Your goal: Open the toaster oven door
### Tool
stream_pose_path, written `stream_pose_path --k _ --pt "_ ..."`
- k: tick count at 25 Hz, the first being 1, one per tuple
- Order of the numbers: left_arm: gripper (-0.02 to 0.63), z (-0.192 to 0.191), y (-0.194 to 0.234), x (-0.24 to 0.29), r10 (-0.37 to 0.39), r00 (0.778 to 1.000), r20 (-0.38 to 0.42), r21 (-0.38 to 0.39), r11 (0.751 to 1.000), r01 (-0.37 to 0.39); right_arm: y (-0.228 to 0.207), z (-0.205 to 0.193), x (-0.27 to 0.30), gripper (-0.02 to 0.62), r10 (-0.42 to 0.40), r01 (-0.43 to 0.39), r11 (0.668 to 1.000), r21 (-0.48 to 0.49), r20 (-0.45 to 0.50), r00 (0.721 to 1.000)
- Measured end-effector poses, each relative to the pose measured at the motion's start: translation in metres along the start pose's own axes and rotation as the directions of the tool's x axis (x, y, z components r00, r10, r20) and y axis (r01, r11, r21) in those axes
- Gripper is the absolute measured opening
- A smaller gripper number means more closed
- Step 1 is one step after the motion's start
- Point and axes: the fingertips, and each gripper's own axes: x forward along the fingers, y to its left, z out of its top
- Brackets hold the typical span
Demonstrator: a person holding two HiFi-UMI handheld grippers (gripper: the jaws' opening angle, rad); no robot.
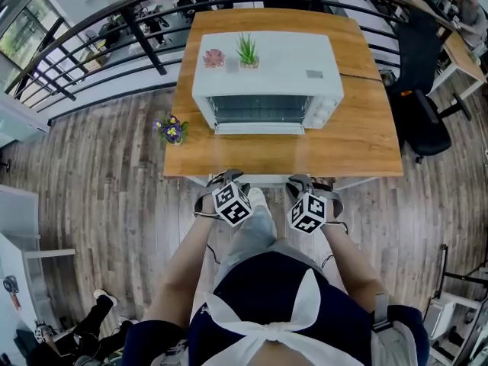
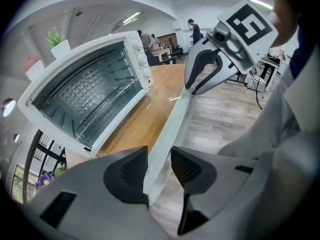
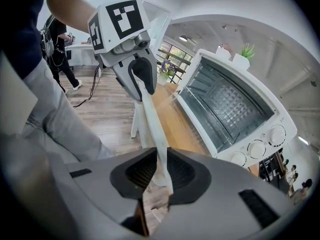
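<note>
The white toaster oven [image 1: 267, 75] stands on the wooden table [image 1: 366, 136], and its wire rack shows inside [image 2: 85, 94] [image 3: 235, 104]. Its glass door is swung down flat toward me. The door's white bar handle [image 1: 263, 180] hangs at the table's front edge. My left gripper [image 1: 226, 179] [image 2: 159, 169] is shut on the handle's left end [image 2: 170, 129]. On the right end [image 3: 150, 119] my right gripper [image 1: 303, 181] [image 3: 159, 171] is shut, pads tight on the thin bar. Each gripper also appears in the other's view: the right one [image 2: 200, 79] and the left one [image 3: 140, 84].
A green plant [image 1: 246, 52] and a pink one [image 1: 214, 57] sit in small pots on top of the oven. A small vase of purple flowers [image 1: 171, 130] stands at the table's left edge. A black office chair [image 1: 423, 113] is to the right, with a railing behind the table.
</note>
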Motion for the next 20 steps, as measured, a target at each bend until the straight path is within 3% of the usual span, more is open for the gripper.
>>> stream_pose_path --k 20 --pt "0.149 -0.011 -0.010 0.018 0.026 0.999 -0.029 0.039 0.999 -0.025 0.013 -0.012 0.017 0.074 0.030 -0.030 1.000 0.004 -0.047 0.998"
